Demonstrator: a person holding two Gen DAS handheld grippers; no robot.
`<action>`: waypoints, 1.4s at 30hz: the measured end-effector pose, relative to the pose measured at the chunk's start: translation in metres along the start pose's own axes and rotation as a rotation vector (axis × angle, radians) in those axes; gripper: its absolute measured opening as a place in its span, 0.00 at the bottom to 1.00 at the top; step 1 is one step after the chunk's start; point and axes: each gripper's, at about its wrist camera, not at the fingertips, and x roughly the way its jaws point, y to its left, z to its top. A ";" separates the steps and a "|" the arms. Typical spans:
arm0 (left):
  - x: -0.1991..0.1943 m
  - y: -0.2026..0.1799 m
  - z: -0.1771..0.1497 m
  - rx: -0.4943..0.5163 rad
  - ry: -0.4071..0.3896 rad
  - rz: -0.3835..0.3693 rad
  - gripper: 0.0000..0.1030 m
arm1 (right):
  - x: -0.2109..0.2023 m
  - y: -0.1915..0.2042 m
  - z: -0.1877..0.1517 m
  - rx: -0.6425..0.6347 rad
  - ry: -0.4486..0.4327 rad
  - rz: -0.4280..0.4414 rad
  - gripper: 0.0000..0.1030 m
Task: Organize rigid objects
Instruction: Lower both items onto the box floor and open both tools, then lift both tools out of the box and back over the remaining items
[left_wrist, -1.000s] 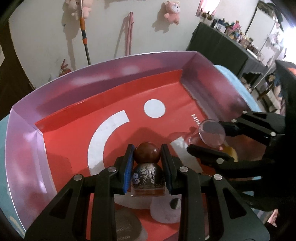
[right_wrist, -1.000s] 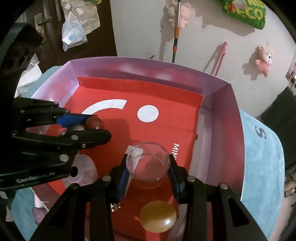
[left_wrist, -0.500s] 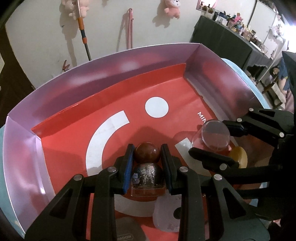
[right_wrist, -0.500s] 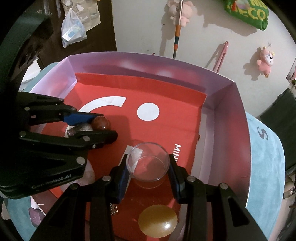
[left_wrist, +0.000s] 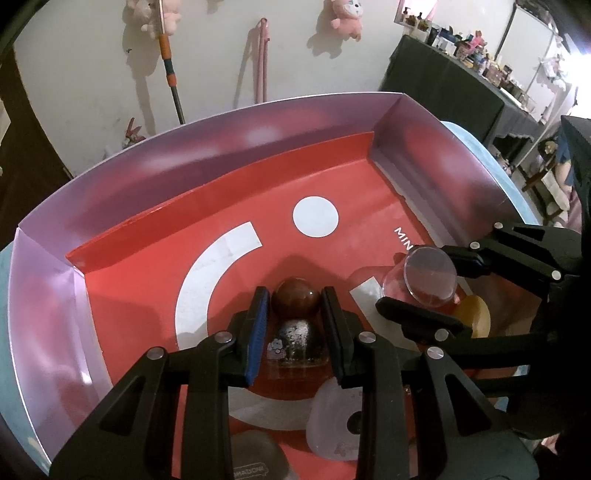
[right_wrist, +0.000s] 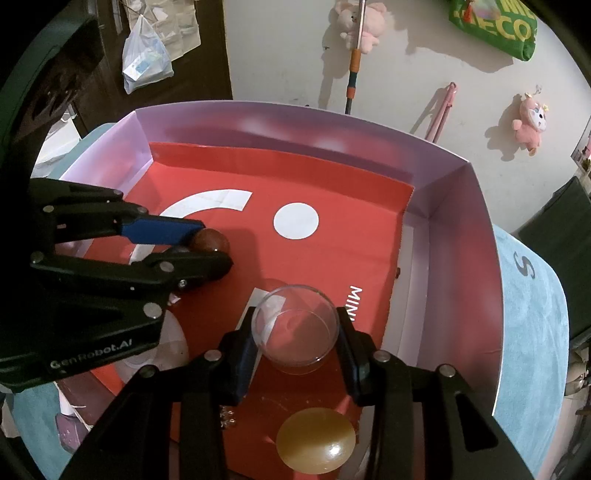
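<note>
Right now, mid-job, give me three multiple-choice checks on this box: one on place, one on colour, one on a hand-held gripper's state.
1. Where is the amber disc?
A. near the glass cup
B. on the white dot
C. outside the box

2. What colour is the box floor?
A. blue
B. red
C. black

3. What is the right hand-held gripper doing?
A. hanging open, holding nothing
B. gripping a plush toy
C. shut on the glass cup

Answers:
1 A, it lies just below the cup in the right wrist view.
2 B, red with white marks.
3 C, both pads press the cup's sides.
</note>
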 end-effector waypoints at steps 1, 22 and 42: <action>0.000 0.000 0.000 0.001 0.002 -0.002 0.26 | 0.000 0.000 0.000 -0.002 0.000 -0.001 0.41; -0.007 0.006 0.002 -0.026 -0.004 -0.039 0.28 | 0.000 0.001 0.000 0.000 0.000 0.011 0.45; -0.086 0.001 -0.018 -0.109 -0.187 -0.061 0.70 | -0.066 0.003 -0.016 0.027 -0.143 0.002 0.65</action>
